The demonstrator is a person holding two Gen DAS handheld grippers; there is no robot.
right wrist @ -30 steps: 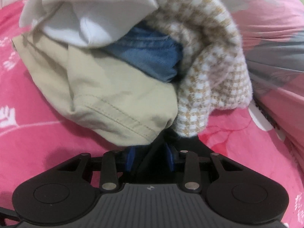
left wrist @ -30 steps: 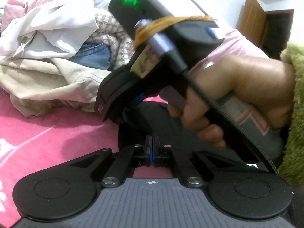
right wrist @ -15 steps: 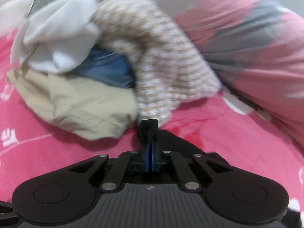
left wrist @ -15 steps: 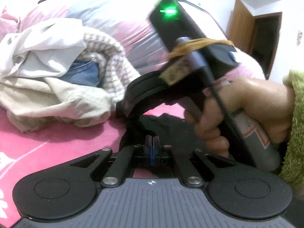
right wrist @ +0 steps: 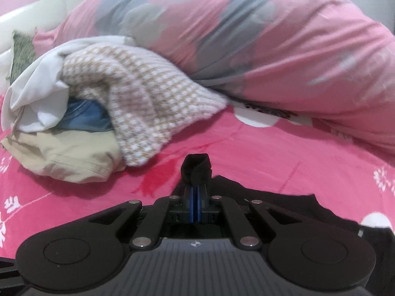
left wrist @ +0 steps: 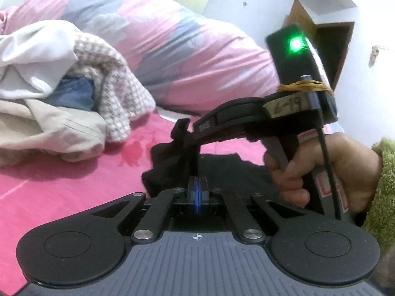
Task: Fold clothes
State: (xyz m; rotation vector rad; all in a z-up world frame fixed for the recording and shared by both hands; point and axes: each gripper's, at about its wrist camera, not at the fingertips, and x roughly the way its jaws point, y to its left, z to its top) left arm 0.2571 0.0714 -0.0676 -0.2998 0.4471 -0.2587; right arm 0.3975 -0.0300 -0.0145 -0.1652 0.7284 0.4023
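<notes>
A black garment [left wrist: 234, 170] lies on the pink bedsheet [left wrist: 61, 185] in the left wrist view. My left gripper [left wrist: 197, 185] is shut, its tips at the garment's near edge and apparently pinching it. Just beyond, a hand [left wrist: 333, 167] in a green fleece sleeve holds my right gripper [left wrist: 182, 133], shut on a raised bunch of the same cloth. In the right wrist view that bunch sticks up past the right gripper [right wrist: 196, 185], and the black garment [right wrist: 271, 209] trails off to the lower right.
A heap of clothes sits at the left: a white shirt [left wrist: 32, 46], a beige-and-white knit [right wrist: 138, 93], blue denim [left wrist: 74, 93] and a beige garment [left wrist: 49, 128]. A rolled pink-and-grey duvet [right wrist: 271, 37] runs along the back. A brown door [left wrist: 333, 44] stands far right.
The right gripper shut on the black garment, then drew back from the clothes heap, lifting the cloth and rolling level. The left gripper stayed shut and tilted up slightly.
</notes>
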